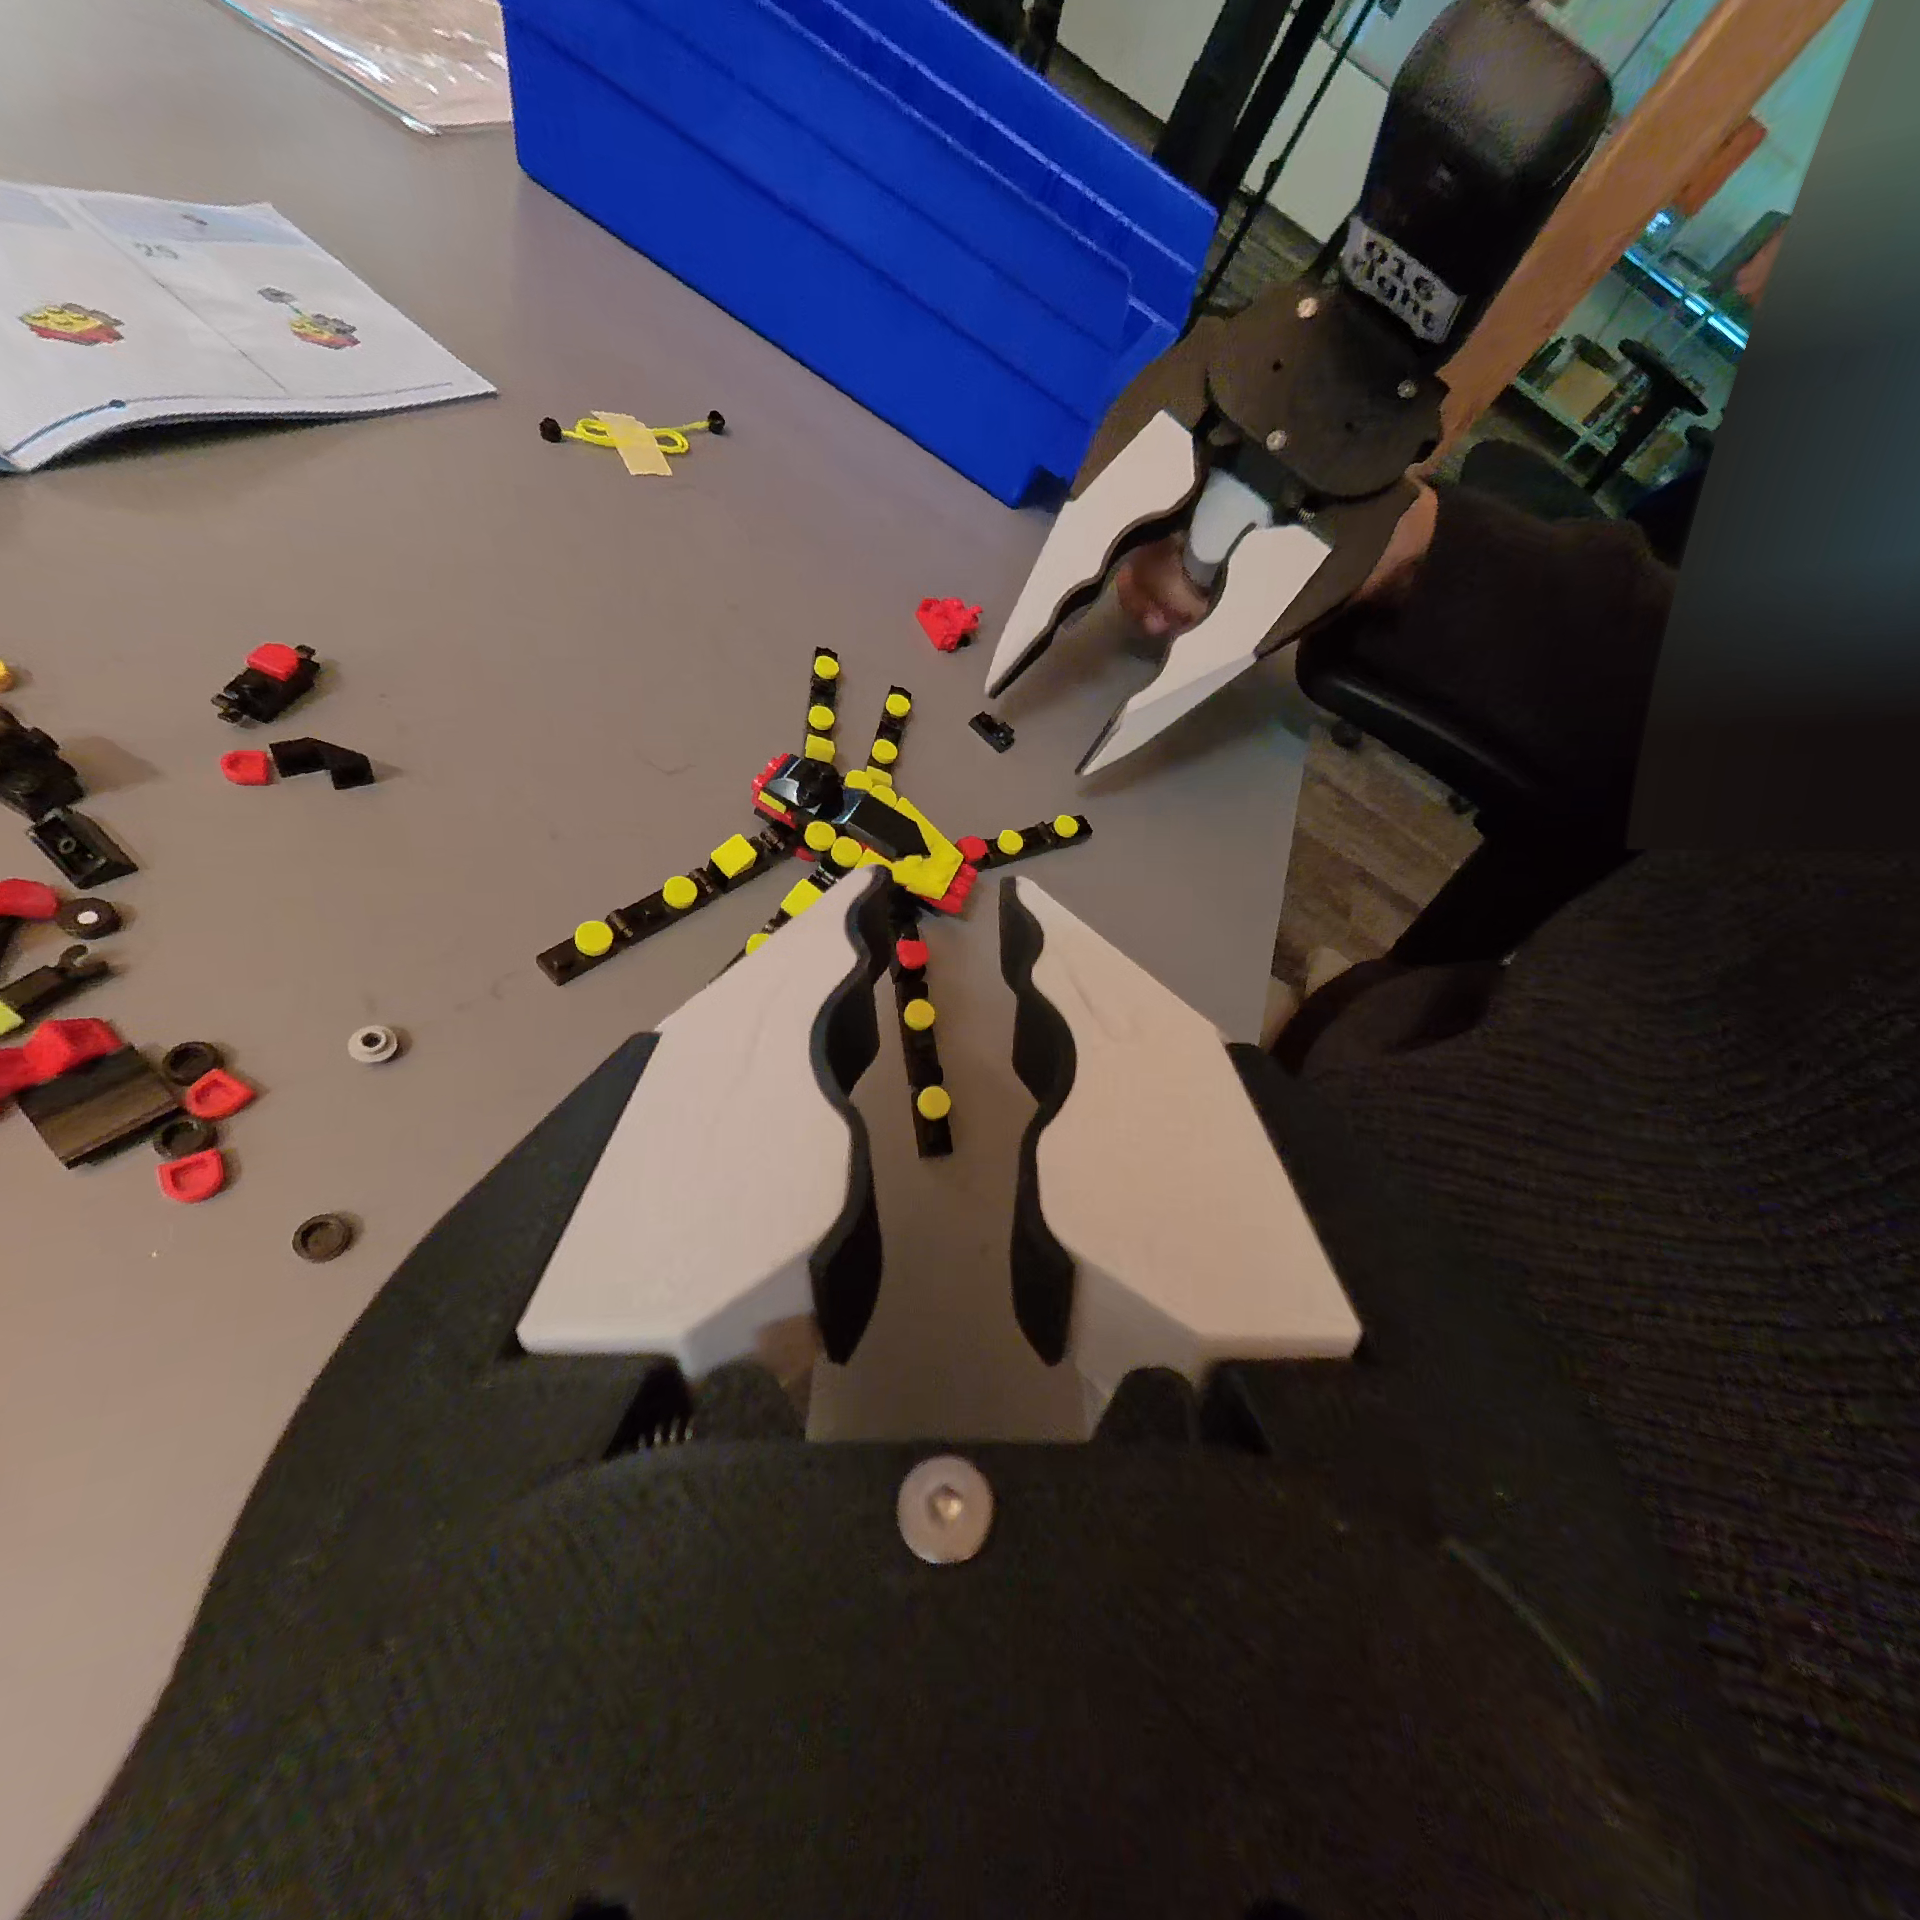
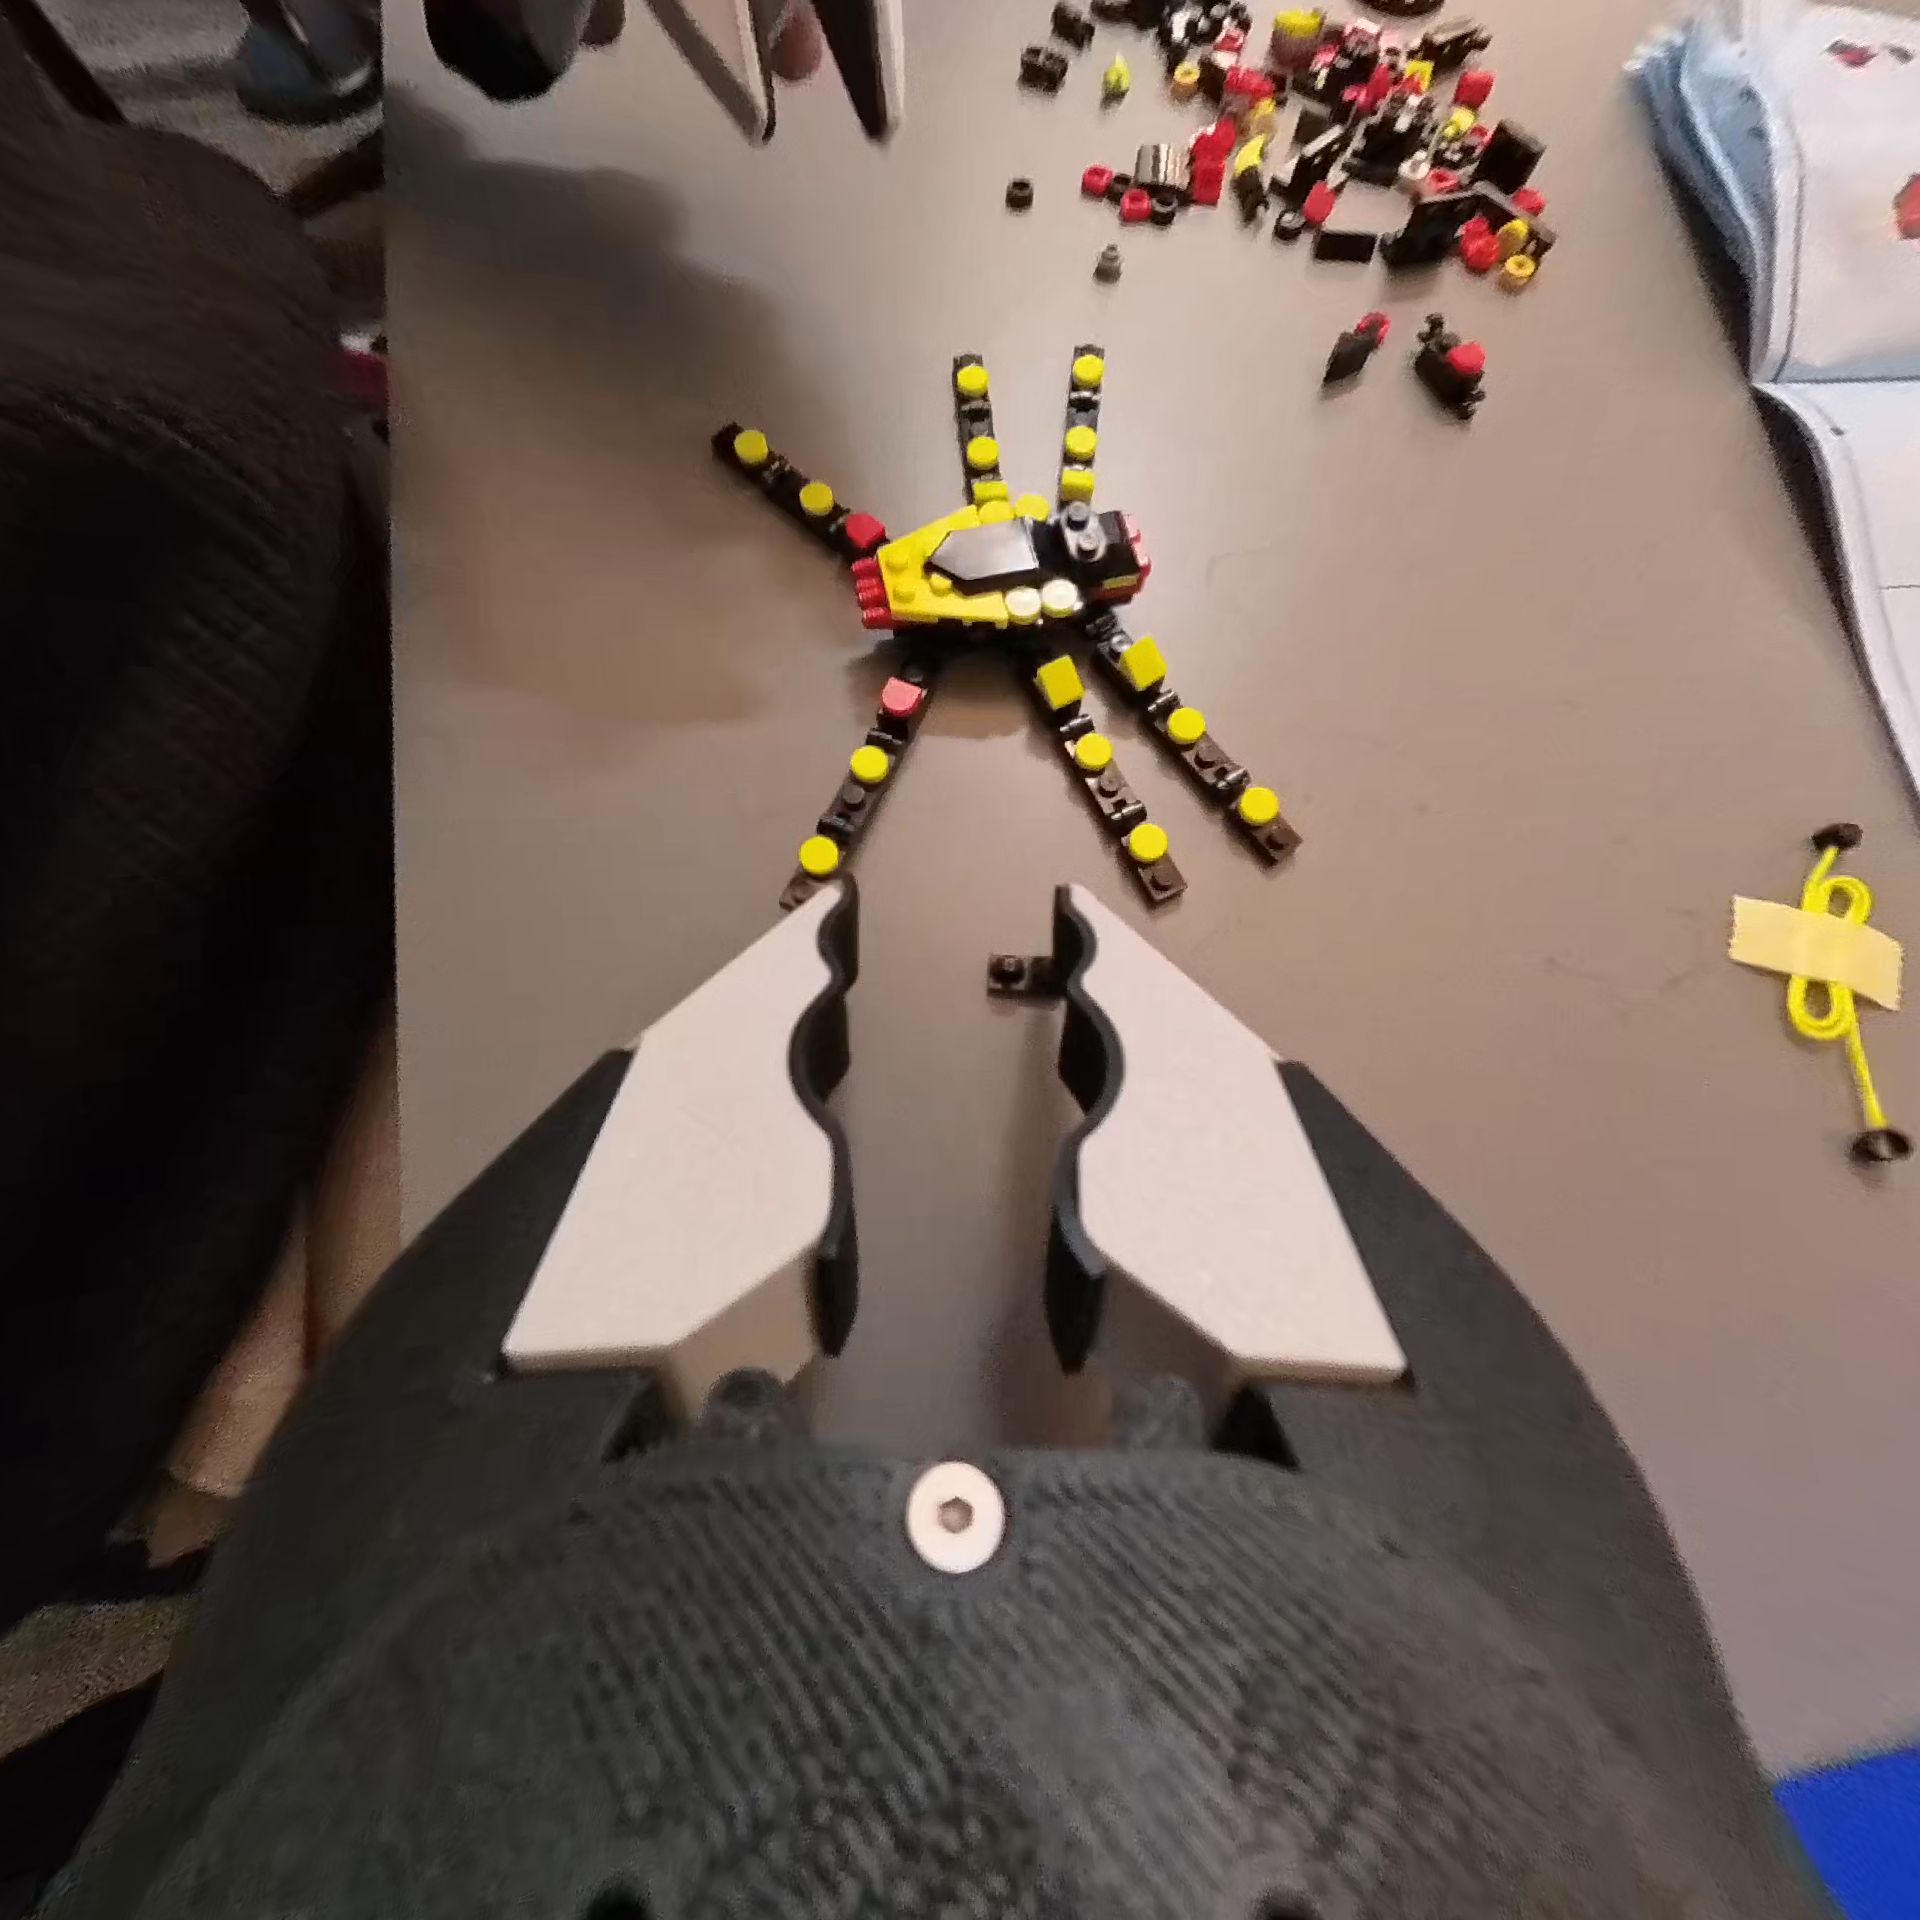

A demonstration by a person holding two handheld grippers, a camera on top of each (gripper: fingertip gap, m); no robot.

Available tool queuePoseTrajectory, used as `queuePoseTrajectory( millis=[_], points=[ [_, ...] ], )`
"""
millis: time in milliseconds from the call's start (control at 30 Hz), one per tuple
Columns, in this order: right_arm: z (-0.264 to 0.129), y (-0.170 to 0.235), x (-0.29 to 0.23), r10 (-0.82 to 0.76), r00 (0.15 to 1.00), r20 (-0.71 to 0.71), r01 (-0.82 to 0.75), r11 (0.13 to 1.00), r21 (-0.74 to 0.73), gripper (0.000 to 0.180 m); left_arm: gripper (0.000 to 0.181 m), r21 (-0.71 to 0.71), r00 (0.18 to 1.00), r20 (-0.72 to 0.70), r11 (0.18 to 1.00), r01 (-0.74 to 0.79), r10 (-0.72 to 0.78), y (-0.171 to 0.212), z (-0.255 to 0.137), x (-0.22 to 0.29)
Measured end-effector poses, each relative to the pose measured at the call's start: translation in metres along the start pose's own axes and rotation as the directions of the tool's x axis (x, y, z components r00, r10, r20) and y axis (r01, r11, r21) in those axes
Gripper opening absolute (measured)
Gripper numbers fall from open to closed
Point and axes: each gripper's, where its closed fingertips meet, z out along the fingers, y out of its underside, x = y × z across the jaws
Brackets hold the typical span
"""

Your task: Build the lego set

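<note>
A lego spider (image 1: 862, 821) with a yellow, black and red body and black legs with yellow studs lies flat on the grey table (image 1: 520, 623). My left gripper (image 1: 940, 894) is open, its tips at the rear of the body and either side of one leg, gripping nothing. My right gripper (image 2: 954, 894) is open and empty just short of the spider (image 2: 997, 566). A small black piece (image 2: 1013, 975) lies on the table between its fingers, near the right one. It also shows in the left wrist view (image 1: 992, 730), beside the right gripper (image 1: 1039, 727).
A blue bin (image 1: 831, 208) stands behind the spider. An open instruction booklet (image 1: 208, 312) lies far left. A yellow string with tape (image 1: 634, 431) and a red piece (image 1: 948, 620) lie near. Loose pieces (image 2: 1351, 135) are heaped beyond the spider. The table edge (image 1: 1283, 883) is close. There is about 12 centimetres between the tips of the two grippers. Between my left fingertips and the spider (image 2: 997, 566) there is roughly 7 centimetres. The left camera catches it too, in the left wrist view (image 1: 871, 829).
</note>
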Motion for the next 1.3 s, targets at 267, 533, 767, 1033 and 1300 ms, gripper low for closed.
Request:
queuePoseTrajectory(
  millis=[267,533,767,1033,1300],
  points=[
    [0.006,0.017,0.001,0.044,0.999,0.029,-0.041,0.995,-0.095,0.039,0.016,-0.001,0.998,0.007,0.998,-0.062,0.062,-0.002,0.004,0.007],
    [-0.014,0.023,-0.01,0.092,0.996,-0.016,-0.093,0.992,-0.08,0.029,0.015,-0.068,0.98,-0.02,0.978,-0.197,0.196,0.001,0.025,0.016],
    [-0.042,0.031,0.011,0.133,0.961,-0.242,-0.143,0.989,-0.024,0.026,0.025,-0.09,0.982,-0.105,0.982,-0.164,0.155,-0.005,0.063,0.048],
    [-0.051,0.03,0.027,0.105,0.908,-0.406,-0.139,0.989,-0.056,0.02,0.027,-0.275,0.987,-0.061,0.948,-0.158,0.146,0.009,0.132,0.069],
    [-0.049,0.02,0.017,0.022,0.907,-0.42,-0.061,0.995,-0.081,0.019,0.03,-0.373,0.969,0.1,0.911,-0.174,0.226,0.022,0.154,0.045]
  ],
)
